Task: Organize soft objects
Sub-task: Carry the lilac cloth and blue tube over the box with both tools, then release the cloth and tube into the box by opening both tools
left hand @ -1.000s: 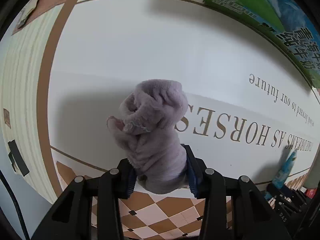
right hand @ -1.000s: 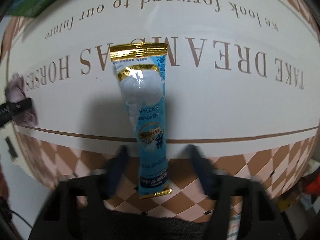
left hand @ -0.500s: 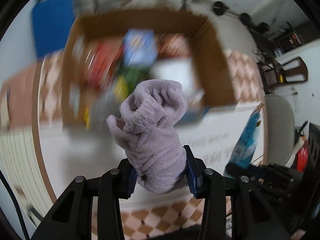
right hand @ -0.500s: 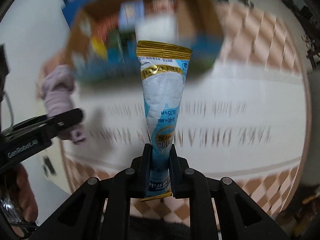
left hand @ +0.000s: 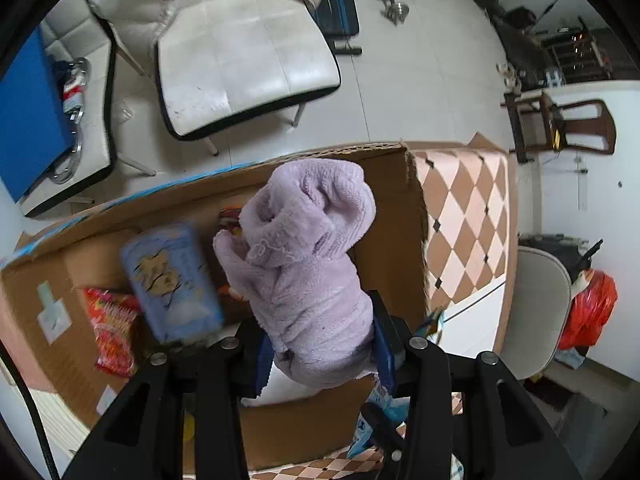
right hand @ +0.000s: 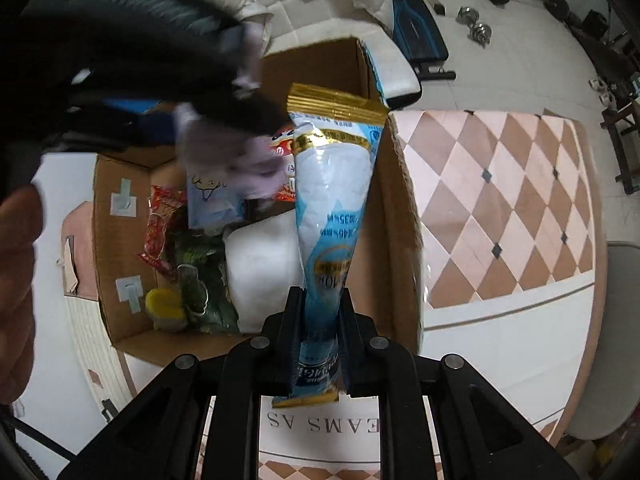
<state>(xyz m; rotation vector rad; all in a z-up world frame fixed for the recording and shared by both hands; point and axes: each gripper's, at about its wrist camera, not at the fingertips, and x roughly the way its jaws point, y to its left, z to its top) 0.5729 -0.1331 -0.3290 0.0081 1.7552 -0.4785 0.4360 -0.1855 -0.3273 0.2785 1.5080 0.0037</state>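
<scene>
My left gripper (left hand: 320, 344) is shut on a crumpled lilac towel (left hand: 304, 264) and holds it over the open cardboard box (left hand: 384, 168). My right gripper (right hand: 318, 332) is shut on a light blue pouch with gold ends (right hand: 332, 216), held upright over the box's right wall (right hand: 394, 216). In the right wrist view the left gripper (right hand: 160, 52) is a dark blur above the box with the towel (right hand: 224, 152) under it.
The box holds red snack bags (right hand: 160, 228), a green bag (right hand: 200, 284), a blue pack (left hand: 172, 280), a white bundle (right hand: 264, 268) and a yellow item (right hand: 164, 304). It stands on a table with a checkered cloth (right hand: 500, 216). White chairs (left hand: 248, 48) stand behind.
Both grippers have swung up from the white cloth with the lettering to above the open box, each still holding its item. The right gripper closed on the pouch.
</scene>
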